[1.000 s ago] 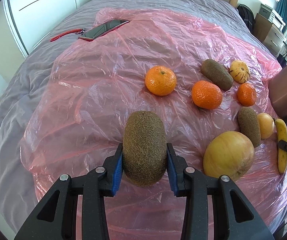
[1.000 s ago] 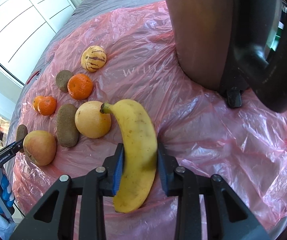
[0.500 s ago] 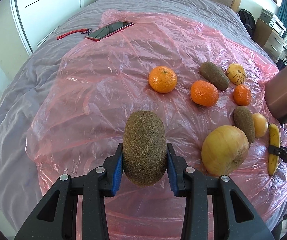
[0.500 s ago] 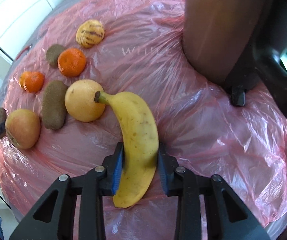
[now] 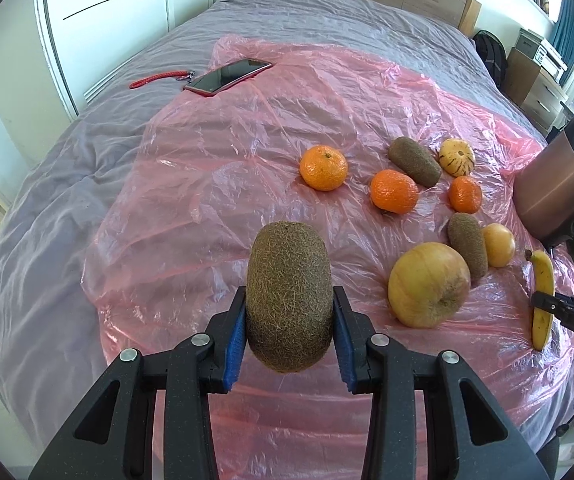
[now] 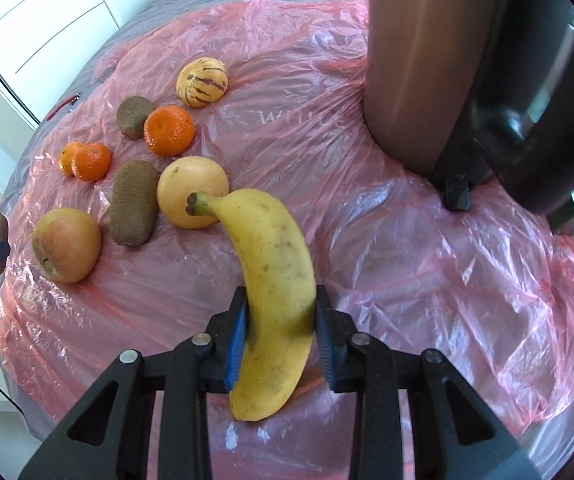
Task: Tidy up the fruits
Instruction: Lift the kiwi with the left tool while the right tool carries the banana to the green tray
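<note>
My left gripper (image 5: 289,332) is shut on a brown kiwi (image 5: 288,292) and holds it above the pink plastic sheet (image 5: 215,184). My right gripper (image 6: 281,330) is shut on a yellow banana (image 6: 275,280), its stem next to a yellow-orange round fruit (image 6: 191,184). On the sheet lie three oranges (image 5: 323,167), two more kiwis (image 5: 414,161), a striped yellow melon (image 5: 457,157) and a large yellow apple (image 5: 429,284). The banana and right gripper also show in the left wrist view (image 5: 543,284).
A copper and black appliance (image 6: 447,60) stands on the sheet close beyond the right gripper. A phone (image 5: 227,76) and a red lanyard (image 5: 159,78) lie at the sheet's far left edge on the grey bed (image 5: 47,184). A wardrobe stands left.
The left gripper has pulled back and up with the kiwi, so the fruits look farther away. The right gripper has lifted the banana off the sheet and tilted it.
</note>
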Tool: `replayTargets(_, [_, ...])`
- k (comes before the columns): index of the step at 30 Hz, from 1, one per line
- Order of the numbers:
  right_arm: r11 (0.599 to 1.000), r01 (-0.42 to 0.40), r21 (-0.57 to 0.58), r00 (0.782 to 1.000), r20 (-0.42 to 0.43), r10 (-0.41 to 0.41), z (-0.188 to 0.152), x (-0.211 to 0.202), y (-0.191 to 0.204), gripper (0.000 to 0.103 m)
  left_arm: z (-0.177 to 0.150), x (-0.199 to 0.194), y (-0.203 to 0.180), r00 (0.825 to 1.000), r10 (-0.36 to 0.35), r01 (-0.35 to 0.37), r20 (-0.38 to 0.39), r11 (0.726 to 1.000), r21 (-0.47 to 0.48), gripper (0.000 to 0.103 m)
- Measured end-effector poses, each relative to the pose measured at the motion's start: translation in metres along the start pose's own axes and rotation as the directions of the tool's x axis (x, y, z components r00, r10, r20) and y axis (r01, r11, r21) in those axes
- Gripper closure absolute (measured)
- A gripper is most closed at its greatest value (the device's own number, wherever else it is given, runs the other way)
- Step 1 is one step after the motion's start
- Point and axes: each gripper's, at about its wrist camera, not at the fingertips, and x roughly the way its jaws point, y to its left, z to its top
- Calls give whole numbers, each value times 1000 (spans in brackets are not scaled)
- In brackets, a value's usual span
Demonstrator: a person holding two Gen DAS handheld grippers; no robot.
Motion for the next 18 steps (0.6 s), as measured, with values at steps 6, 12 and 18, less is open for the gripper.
replayTargets(6, [996,-56,74,998,41,53,-12,-20,-14,97,-7,-19,-7,1000,-17,17,16,1000,7,69])
replayTargets(12, [979,-132,153,989,89,120,-28,-42,-30,97,-16,-39,-23,998,-62,61,28,998,28,69])
replayTargets(18, [970,-159,183,981,138,135,-43,-65,-44,97,-26,-58,-51,993,-114,111,36,991,75,69])
